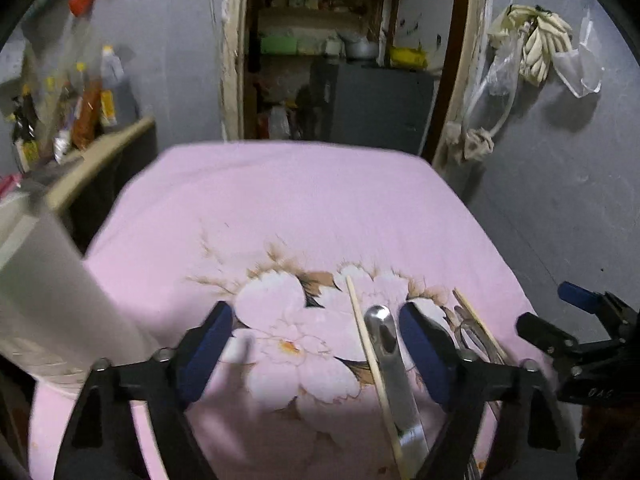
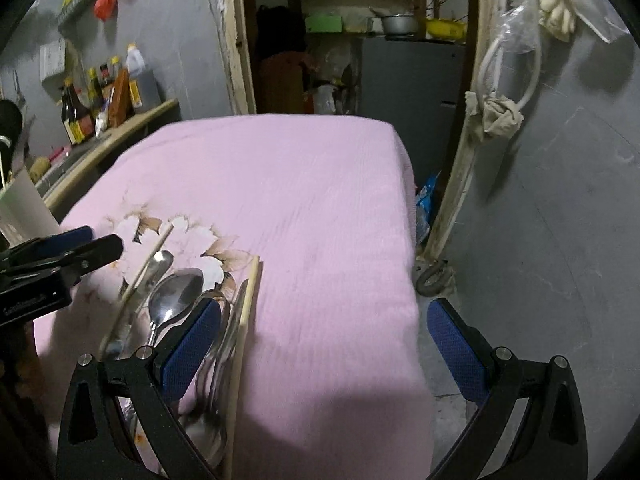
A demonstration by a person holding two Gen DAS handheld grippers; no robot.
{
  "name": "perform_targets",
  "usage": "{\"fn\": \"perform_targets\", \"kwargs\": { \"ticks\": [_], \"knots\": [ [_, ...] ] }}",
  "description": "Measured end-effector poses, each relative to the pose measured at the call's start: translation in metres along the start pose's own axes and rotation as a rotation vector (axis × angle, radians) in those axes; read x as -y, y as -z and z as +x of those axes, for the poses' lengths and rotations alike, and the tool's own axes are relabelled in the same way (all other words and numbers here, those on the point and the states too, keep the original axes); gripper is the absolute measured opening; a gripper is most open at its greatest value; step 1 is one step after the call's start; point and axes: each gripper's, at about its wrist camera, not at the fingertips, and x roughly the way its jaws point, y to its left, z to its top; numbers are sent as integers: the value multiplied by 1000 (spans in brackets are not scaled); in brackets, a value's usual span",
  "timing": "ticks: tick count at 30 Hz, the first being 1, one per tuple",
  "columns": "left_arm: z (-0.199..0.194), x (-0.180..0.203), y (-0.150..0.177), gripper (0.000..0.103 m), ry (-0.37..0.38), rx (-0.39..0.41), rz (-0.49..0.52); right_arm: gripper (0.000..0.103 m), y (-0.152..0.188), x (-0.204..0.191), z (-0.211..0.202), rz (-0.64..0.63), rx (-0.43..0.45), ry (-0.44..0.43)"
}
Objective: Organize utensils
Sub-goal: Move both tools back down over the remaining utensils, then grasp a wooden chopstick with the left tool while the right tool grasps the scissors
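Observation:
On a pink flowered tablecloth (image 1: pixel 300 200) lie a wooden chopstick (image 1: pixel 366 340) and a metal utensil handle (image 1: pixel 386 344). Both lie between the jaws of my open left gripper (image 1: pixel 318 346), close to its right pad. More metal utensils (image 1: pixel 476 332) and a second chopstick lie further right. In the right wrist view the pile shows a spoon (image 2: pixel 176 292), forks and two chopsticks (image 2: pixel 246 336). My right gripper (image 2: pixel 324 346) is wide open, its left pad (image 2: pixel 192 344) over the pile. A white holder (image 1: pixel 48 300) stands at the left.
A shelf with bottles (image 2: pixel 100 92) runs along the left wall. An open doorway (image 1: pixel 340 60) lies behind the table. Grey floor (image 2: pixel 520 240) borders the table's right edge, and bags (image 1: pixel 532 48) hang on the wall there. The right gripper (image 1: pixel 560 332) is close beside the left.

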Motion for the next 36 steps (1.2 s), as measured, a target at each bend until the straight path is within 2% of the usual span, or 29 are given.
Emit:
{"fn": "perform_targets", "kwargs": {
  "ticks": [2,7,13,17,19,21,24,30,34,36],
  "knots": [
    [11,0,0,58,23,-41,-17,101,-3,-6,5,-17,-17,7],
    [32,4,2,39,51,-124,-16,101,-6,-18,12,-57,-51,19],
    [40,7,2,37,73,-154,-13,92,-10,-20,12,-75,-63,51],
    [42,7,1,32,89,-172,-19,87,-10,-17,11,-60,-58,56],
    [43,7,0,27,103,-181,-25,82,-10,-16,10,-50,-57,50],
    [43,8,0,23,115,-190,-27,70,-10,-14,11,-45,-57,52],
    [44,7,-1,15,118,-200,-34,59,-9,-10,12,-32,-65,56],
    [45,-3,-1,10,144,-226,-94,43,-8,-1,12,32,-81,8],
    [47,-2,-2,9,148,-238,-92,42,-3,4,16,97,-107,-53],
    [49,-1,-4,9,144,-242,-81,42,-1,3,18,94,-109,-55]
  ]
}}
